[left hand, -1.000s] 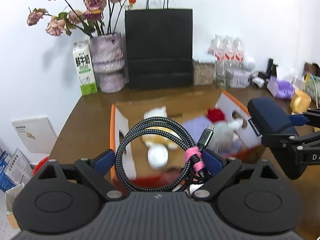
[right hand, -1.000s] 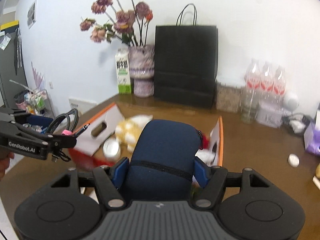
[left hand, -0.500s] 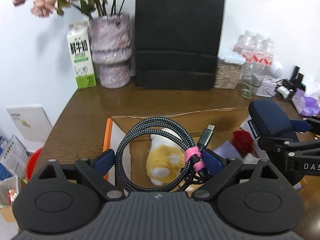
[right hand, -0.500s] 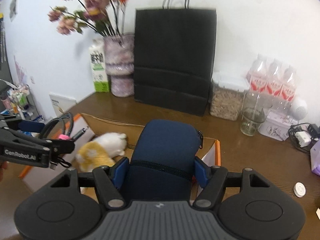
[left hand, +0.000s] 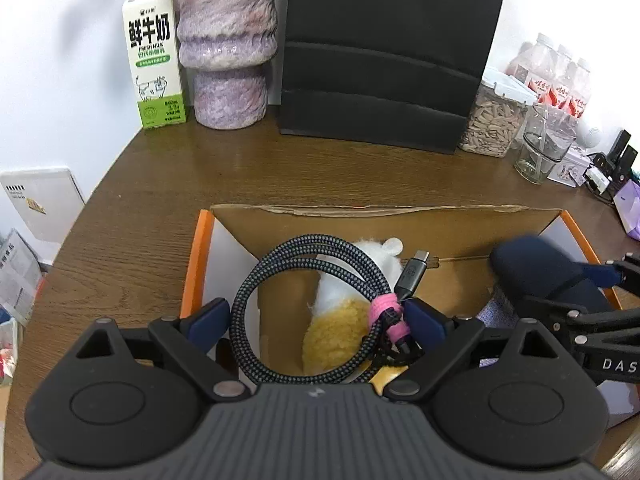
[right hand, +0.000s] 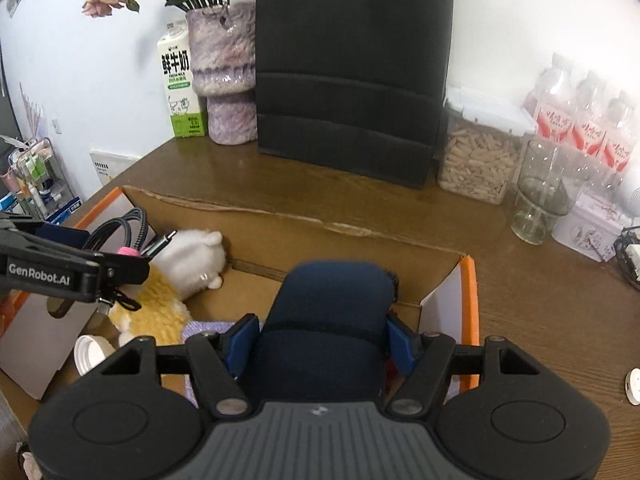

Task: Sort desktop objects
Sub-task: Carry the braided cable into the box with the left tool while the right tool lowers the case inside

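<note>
Two grippers above one open cardboard box (left hand: 360, 210) with orange edges, set on the brown desk (left hand: 160, 184).

Along the wall at the back, from the left: milk carton (left hand: 154, 60), mottled purple vase (left hand: 228, 52) just beside it, tall black paper bag (left hand: 384, 60), clear lidded jar of seeds (left hand: 494, 124), empty glass (left hand: 540, 152), then a cluster of red-labelled bottles (right hand: 580, 120).

Nearer, over the left part of the box: left gripper (left hand: 316, 316), jaws fairly wide apart and closed on a coiled braided cable (left hand: 304, 256). Coil upright between the blue pads, bound by a pink tie against the right-hand pad, grey plug sticking up and to the right. Held in the air above the box, clear of its floor.

Below the coil, inside the box: white and yellow plush toy (right hand: 192, 256) lying on its side, a white cap (right hand: 90, 354) near the left wall, a patch of purple knit (right hand: 208, 326) beside the toy.

Over the right part of the box: right gripper (right hand: 322, 336), jaws about half spread and pressed on both sides of a navy blue zip case (right hand: 332, 300). Case pointing forward past the fingertips, above the box interior, close to its right wall; contact with the floor impossible to tell.
</note>
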### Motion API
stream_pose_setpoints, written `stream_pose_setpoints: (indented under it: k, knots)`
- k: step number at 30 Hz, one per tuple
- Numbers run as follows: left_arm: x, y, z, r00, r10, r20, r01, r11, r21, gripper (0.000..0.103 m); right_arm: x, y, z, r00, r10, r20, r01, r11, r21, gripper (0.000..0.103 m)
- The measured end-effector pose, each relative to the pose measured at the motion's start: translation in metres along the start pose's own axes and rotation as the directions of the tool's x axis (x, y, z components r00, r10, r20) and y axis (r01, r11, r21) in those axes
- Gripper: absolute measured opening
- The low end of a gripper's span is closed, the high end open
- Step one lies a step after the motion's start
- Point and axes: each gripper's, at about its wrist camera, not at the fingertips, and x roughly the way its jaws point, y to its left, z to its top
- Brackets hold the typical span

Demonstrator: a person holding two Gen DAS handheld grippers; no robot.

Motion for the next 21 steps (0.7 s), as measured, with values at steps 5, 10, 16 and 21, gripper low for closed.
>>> stream_pose_setpoints:
  k: [5,10,16,21]
  knots:
    - [-0.002,-0.002,0.000,1.000,0.007,-0.002,-0.007,1.000,0.012,0.097,-0.002,-0.002,0.000,1.000,0.026,0.009,-0.027,1.000,0.012,0.069]
    - [-0.008,-0.005,-0.002,1.000,0.023,0.019,-0.023,0.999,0.022,0.103,-0.011,0.007,0.000,1.000,0.011,0.025,-0.010,1.000,-0.025,0.088]
    - [-0.030,-0.013,-0.008,0.997,0.055,0.062,-0.058,0.997,0.041,0.103,-0.030,0.012,-0.003,0.999,-0.002,0.033,0.002,1.000,-0.015,0.089]
    - [-0.054,-0.016,-0.015,0.994,0.066,0.087,-0.070,0.996,0.049,0.103,-0.055,0.018,-0.009,0.998,-0.011,0.055,0.012,1.000,-0.016,0.096]
